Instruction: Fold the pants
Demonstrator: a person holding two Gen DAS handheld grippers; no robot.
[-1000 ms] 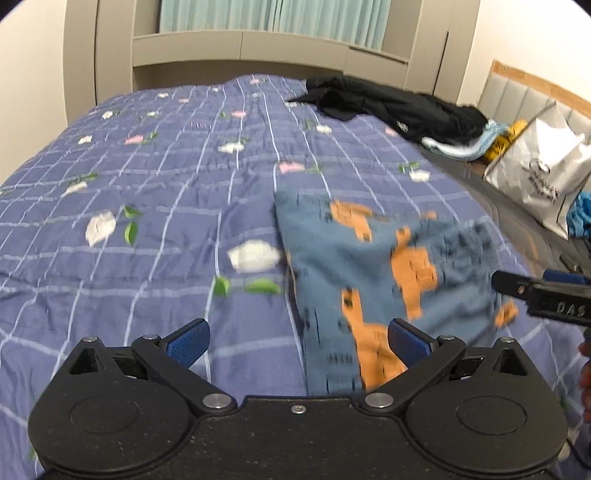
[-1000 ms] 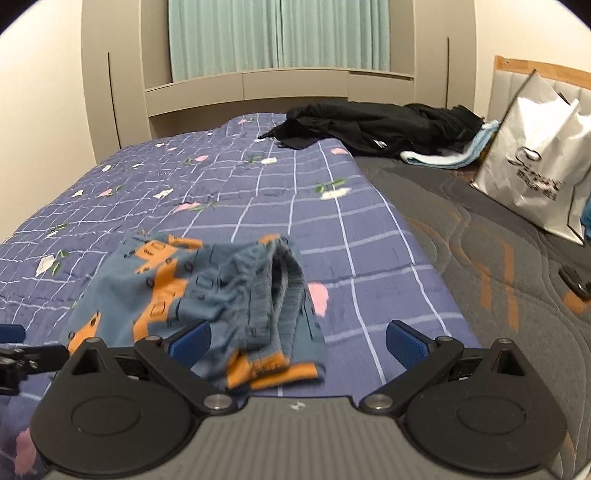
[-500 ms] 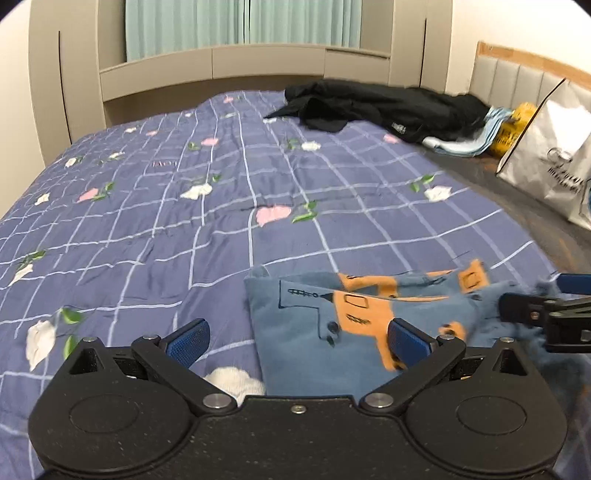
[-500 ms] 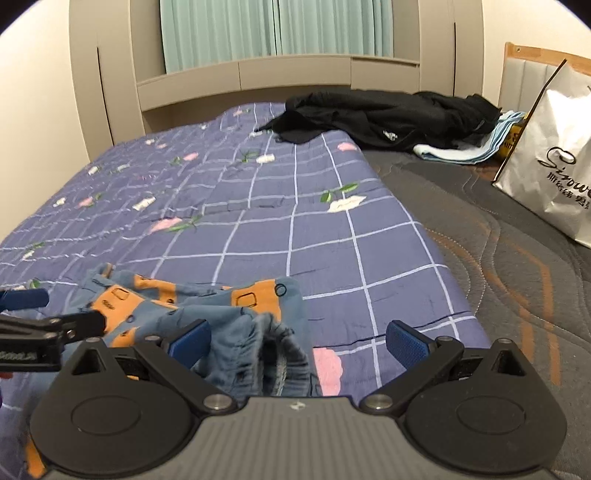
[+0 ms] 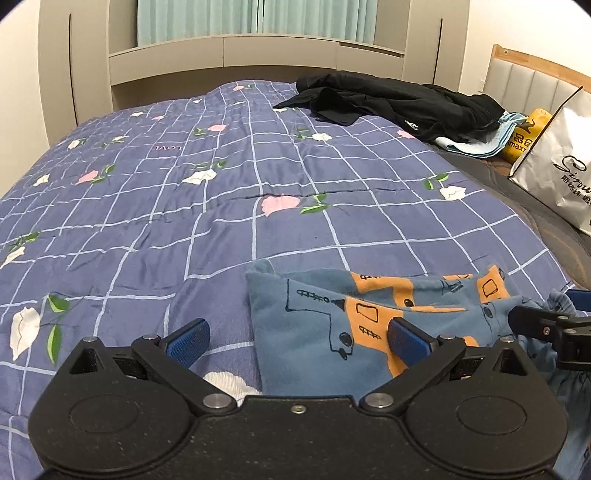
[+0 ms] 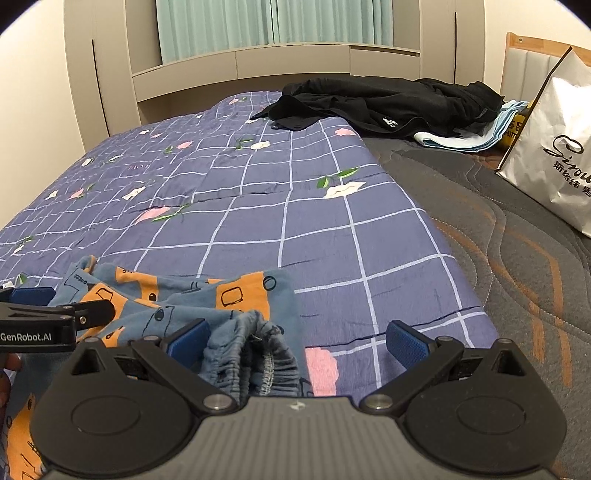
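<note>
Small blue pants [image 5: 314, 325] with orange print lie bunched on the purple checked quilt [image 5: 221, 206]. My left gripper [image 5: 295, 338] is open just above their left edge, holding nothing. The right gripper's black fingers [image 5: 543, 321] poke in from the right in the left wrist view. In the right wrist view the pants [image 6: 177, 299] lie at lower left, their elastic waistband [image 6: 258, 354] crumpled between the fingers of my open right gripper [image 6: 299, 339]. The left gripper's fingers [image 6: 66, 314] reach in over the fabric from the left.
A black jacket [image 5: 391, 99] and light blue cloth [image 5: 476, 146] lie at the far end of the bed. A white shopping bag [image 6: 554, 147] stands on the grey mattress [image 6: 517, 266] at right. Pale cabinets and teal curtains [image 5: 251, 16] stand behind.
Both grippers have drawn back and low towards the bed's near side; the pants now sit lower and closer in both views. Both stayed open.
</note>
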